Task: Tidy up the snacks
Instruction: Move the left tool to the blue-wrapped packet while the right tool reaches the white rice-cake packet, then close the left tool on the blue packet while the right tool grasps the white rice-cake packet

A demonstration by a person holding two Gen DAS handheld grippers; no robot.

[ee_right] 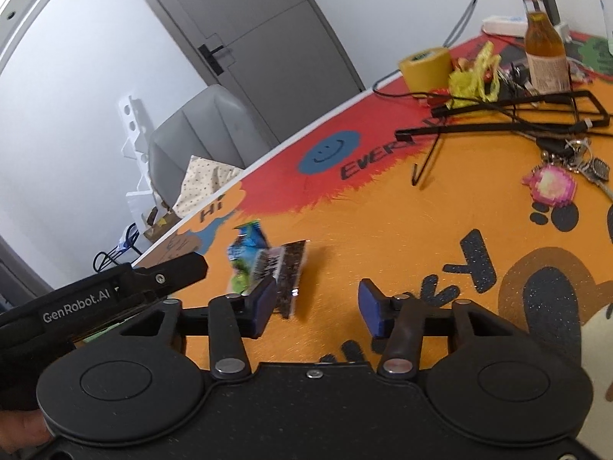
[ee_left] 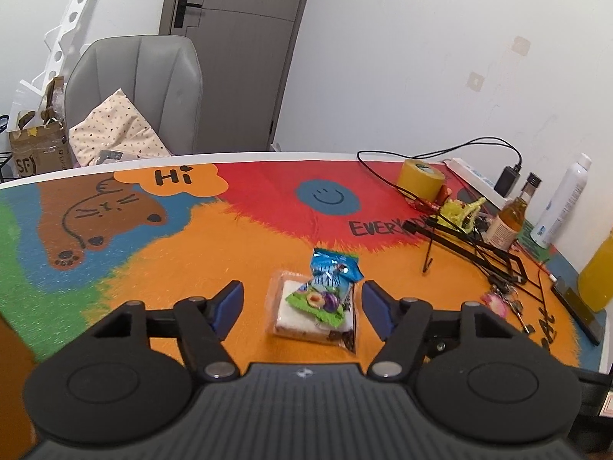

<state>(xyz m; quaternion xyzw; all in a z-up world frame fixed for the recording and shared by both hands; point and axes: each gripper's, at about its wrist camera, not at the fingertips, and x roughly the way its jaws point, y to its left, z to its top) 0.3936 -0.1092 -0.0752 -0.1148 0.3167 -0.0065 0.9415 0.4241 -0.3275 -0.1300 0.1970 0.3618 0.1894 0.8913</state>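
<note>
Left wrist view: bench (ee_left: pixel 230 253), covered by a bright cartoon mat. Left gripper (ee_left: pixel 302 304), jaws apart, nothing clamped; snack pile (ee_left: pixel 314 303) is framed between its pads, near centre. Right gripper (ee_right: pixel 317 303), jaws partly apart and empty; the pile is seen just left of its left pad. Blue packet (ee_left: pixel 335 266) is stacked on the far side. One packet should be squared and pinched, not the stack.

Bright, even indoor light; fisheye-bent edges; right view slightly motion-blurred.
</note>
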